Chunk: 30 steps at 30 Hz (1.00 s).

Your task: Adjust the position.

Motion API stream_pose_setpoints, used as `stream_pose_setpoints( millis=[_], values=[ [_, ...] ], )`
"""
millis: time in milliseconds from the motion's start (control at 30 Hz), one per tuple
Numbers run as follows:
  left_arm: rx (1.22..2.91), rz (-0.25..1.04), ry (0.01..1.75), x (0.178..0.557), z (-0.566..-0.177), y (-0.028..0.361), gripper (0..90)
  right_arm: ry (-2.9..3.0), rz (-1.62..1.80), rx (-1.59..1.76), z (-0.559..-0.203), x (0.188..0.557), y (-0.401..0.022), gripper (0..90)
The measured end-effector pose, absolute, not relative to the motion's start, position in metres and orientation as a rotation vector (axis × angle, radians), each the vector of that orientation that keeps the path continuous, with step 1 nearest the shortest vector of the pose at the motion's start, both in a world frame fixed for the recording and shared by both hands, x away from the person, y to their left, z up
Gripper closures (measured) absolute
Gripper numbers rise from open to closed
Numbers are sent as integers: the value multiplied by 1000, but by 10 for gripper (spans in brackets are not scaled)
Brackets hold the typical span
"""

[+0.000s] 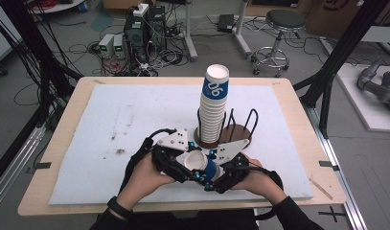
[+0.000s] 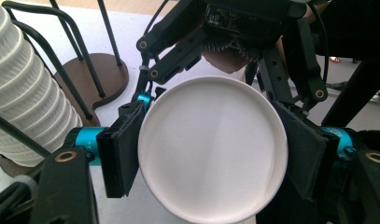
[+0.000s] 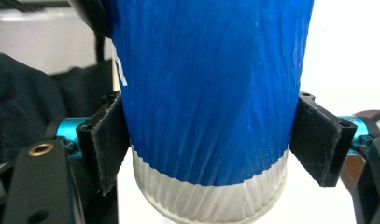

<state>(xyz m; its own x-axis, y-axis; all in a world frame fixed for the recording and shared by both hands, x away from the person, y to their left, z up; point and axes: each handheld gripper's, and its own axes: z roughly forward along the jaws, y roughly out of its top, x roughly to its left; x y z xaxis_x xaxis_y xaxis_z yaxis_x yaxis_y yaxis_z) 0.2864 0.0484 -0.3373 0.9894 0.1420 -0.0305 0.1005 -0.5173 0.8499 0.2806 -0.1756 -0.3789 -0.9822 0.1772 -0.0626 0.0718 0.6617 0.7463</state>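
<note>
A blue and white paper cup [image 1: 204,166] lies on its side between my two grippers near the table's front edge. My left gripper [image 1: 190,165] is shut on the cup's white round end [image 2: 213,149], one pad on each side. My right gripper [image 1: 216,173] is shut on the blue body [image 3: 208,93], and both of its pads [image 3: 106,144] touch the wall just above the white ribbed band. Just behind them, a tall stack of white cups [image 1: 214,108] topped by a blue one stands in a brown wooden holder [image 1: 240,133] with black wire loops; the stack [image 2: 24,98] is at the left gripper view's left.
A white foam board [image 1: 125,129] covers most of the wooden table [image 1: 49,191]. On the floor behind the table are computers and cables [image 1: 140,33] and a round stool [image 1: 281,28]. Black frame posts [image 1: 341,52] rise at the right.
</note>
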Motion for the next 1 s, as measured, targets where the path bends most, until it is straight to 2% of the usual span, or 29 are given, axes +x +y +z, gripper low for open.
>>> stream_pose_setpoints(
  millis=[333,633,800,1000],
  values=[
    [1873,0,185,296,-341,71,298,2621,1552,308,-369,289,-199,161],
    [1735,-21,216,298,-345,77,299,2578,1611,332,-371,290,-199,150],
    [1780,-33,210,298,-345,74,297,2607,1551,281,-371,289,-199,192],
    [1965,-10,183,293,-336,67,261,2676,1425,222,-367,287,-198,202]
  ],
)
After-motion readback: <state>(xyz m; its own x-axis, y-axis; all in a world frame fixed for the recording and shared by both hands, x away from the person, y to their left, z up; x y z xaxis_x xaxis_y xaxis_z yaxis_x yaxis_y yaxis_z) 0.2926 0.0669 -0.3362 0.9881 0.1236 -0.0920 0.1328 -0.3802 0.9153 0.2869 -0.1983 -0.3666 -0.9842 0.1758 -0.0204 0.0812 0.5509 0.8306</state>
